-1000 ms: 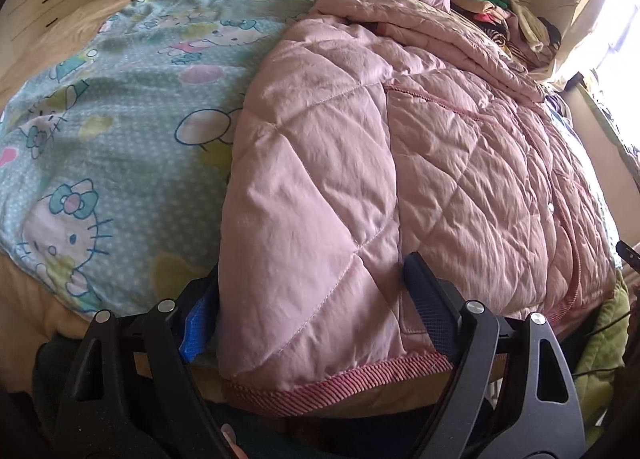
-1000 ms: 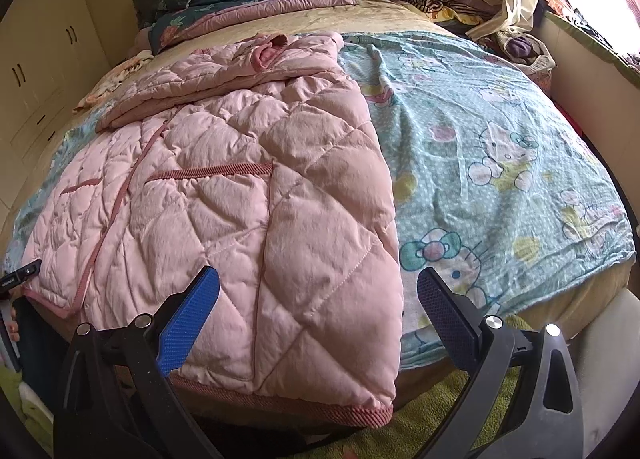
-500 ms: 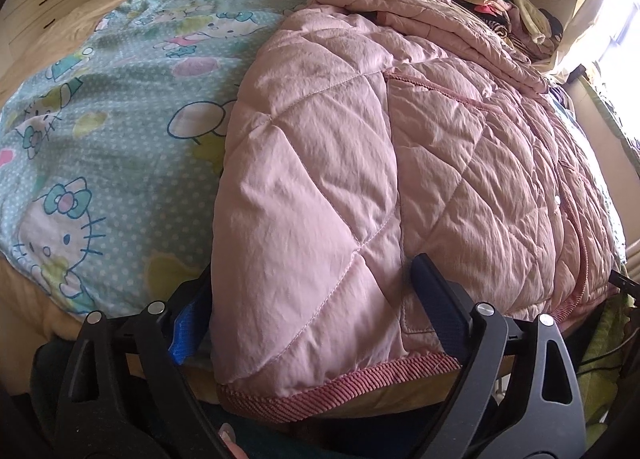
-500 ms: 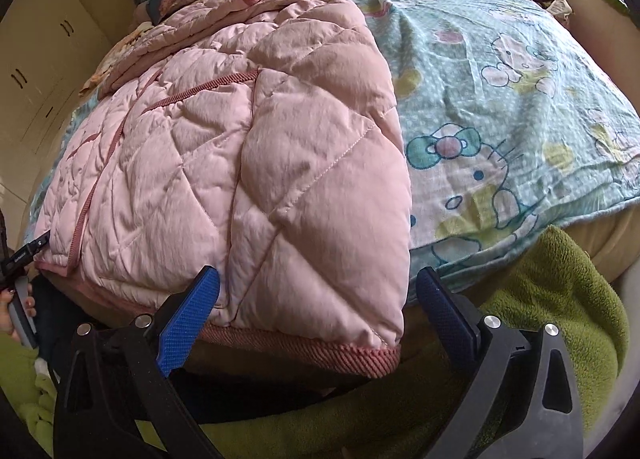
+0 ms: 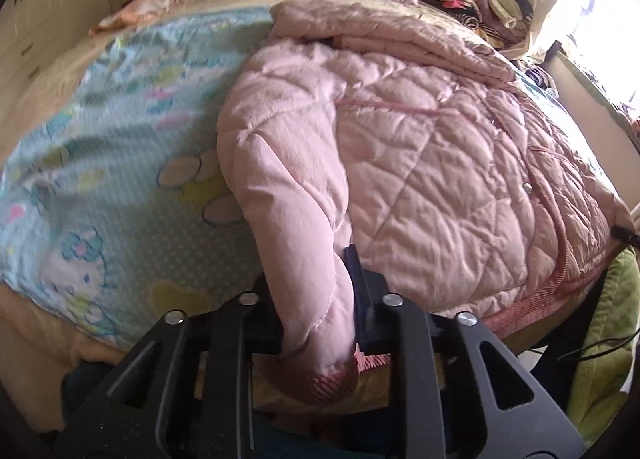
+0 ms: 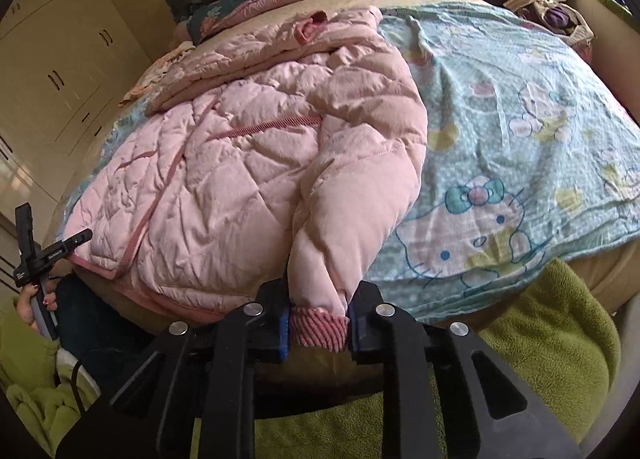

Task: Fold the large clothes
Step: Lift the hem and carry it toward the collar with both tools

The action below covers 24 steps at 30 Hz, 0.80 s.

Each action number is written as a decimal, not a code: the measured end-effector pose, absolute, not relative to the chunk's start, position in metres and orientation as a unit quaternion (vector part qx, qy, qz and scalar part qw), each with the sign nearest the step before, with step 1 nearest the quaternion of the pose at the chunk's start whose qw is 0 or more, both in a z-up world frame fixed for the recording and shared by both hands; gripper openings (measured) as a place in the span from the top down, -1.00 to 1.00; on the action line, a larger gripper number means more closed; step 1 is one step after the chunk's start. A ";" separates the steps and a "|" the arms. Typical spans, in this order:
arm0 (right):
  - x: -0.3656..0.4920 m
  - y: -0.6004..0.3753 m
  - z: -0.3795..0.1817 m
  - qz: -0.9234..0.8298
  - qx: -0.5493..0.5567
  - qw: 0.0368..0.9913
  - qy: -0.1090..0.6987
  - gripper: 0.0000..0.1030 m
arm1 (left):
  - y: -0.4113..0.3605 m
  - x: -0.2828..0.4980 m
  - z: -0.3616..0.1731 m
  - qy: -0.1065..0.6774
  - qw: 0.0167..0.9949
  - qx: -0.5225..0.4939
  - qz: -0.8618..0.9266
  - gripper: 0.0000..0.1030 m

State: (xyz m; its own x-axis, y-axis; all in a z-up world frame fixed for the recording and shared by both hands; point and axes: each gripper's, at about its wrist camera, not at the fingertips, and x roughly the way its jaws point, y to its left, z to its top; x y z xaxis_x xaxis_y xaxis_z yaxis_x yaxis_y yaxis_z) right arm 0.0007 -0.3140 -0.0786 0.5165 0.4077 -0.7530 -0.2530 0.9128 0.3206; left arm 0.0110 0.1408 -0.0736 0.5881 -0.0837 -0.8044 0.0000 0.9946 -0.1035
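Here, in the left wrist view, the left gripper (image 5: 316, 311) has clamped onto one bottom corner of the pink quilted jacket (image 5: 432, 163), the padding bunched into a thick roll between its pads just above the ribbed hem (image 5: 336, 379). The jacket lies spread front-up across the bed, over the cartoon-cat sheet (image 5: 120, 179), its hem at the near edge of the mattress. It looks puffy and light, soft enough to sag wherever it is unsupported, with a smooth shell that could slip (the ribbed band probably offers the surer purchase). Snap buttons run down the front; they should not hinder a fold.

In the right wrist view, the right gripper (image 6: 318, 325) is likewise closed on the jacket's other bottom corner, pinching the striped hem (image 6: 318, 329) itself between the blue pads. The left gripper (image 6: 48, 255) shows at the far hem corner, held by a hand (image 6: 34, 301). Both corners taken, the bulky body will likely trail and fold over itself when lifted.

No readable brand or label appears in either view; the sheet carries only cartoon figures.
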 end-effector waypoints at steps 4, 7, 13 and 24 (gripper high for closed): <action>0.006 -0.312 -0.053 0.207 0.092 0.881 0.415 0.67 | 0.146 0.013 -0.052 0.423 0.904 -0.056 -0.031 0.80; 0.013 -0.312 -0.037 0.217 0.097 0.889 0.390 0.67 | 0.148 0.016 -0.035 0.400 0.914 -0.058 -0.033 0.81; 0.030 -0.311 -0.009 0.229 0.107 0.902 0.351 0.69 | 0.152 0.033 -0.007 0.363 0.928 -0.073 -0.040 0.82; 0.059 -0.307 0.033 0.234 0.112 0.917 0.301 0.70 | 0.156 0.064 0.027 0.318 0.943 -0.093 -0.029 0.82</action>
